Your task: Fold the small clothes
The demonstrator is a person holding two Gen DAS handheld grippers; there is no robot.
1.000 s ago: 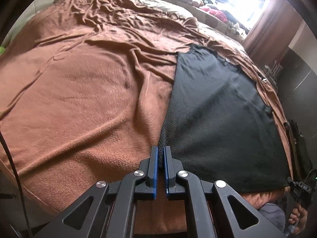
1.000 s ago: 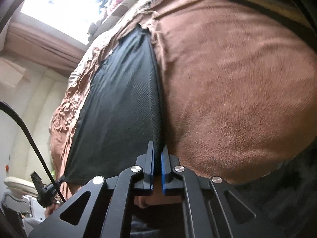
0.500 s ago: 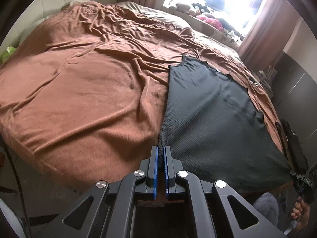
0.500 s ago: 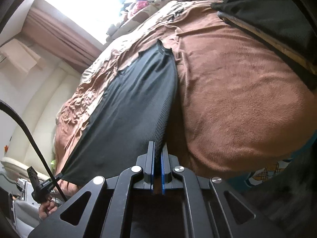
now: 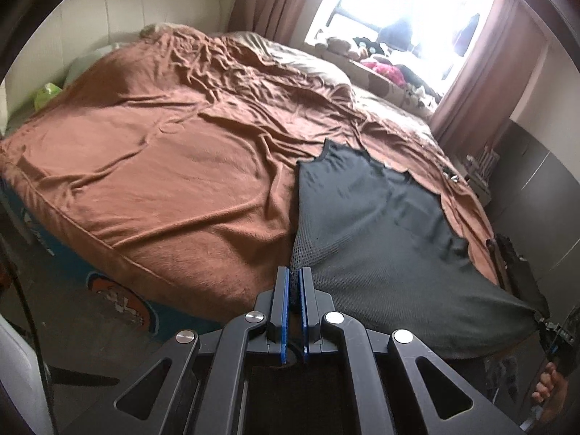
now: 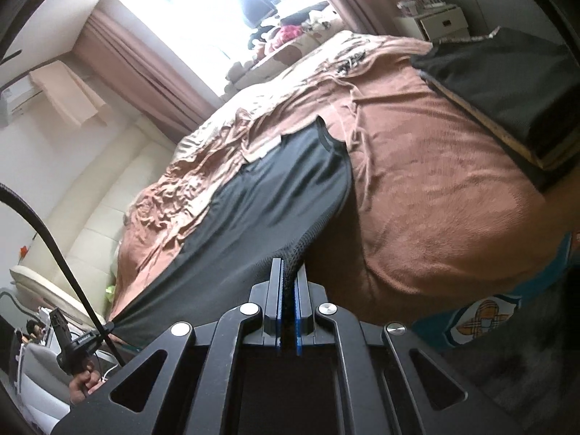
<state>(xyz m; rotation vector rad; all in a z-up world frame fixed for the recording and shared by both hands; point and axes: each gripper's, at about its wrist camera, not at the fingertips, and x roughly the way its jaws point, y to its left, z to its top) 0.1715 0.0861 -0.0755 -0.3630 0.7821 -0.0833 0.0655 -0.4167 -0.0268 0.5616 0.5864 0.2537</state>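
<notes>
A black mesh sleeveless top (image 5: 377, 239) stretches from the brown-blanketed bed (image 5: 174, 188) out past its near edge. My left gripper (image 5: 296, 272) is shut on one bottom corner of it. My right gripper (image 6: 289, 272) is shut on the other bottom corner, and the same black top (image 6: 275, 195) runs away from it up the bed. The hem hangs taut between the two grippers, lifted off the blanket. The neck and shoulder end still lies on the bed. In the left wrist view the right gripper (image 5: 543, 320) shows at the far right with a hand below it.
A folded dark pile (image 6: 507, 83) lies on the bed's right side in the right wrist view. A window sill with toys (image 5: 377, 61) is behind the bed, curtains beside it. A white padded headboard (image 5: 119, 14) is at the far left. A cable (image 6: 54, 246) hangs at the left.
Both grippers have pulled back and up from the bed with the top's hem. The top has slid toward the bed's edge and its lower part now hangs in the air.
</notes>
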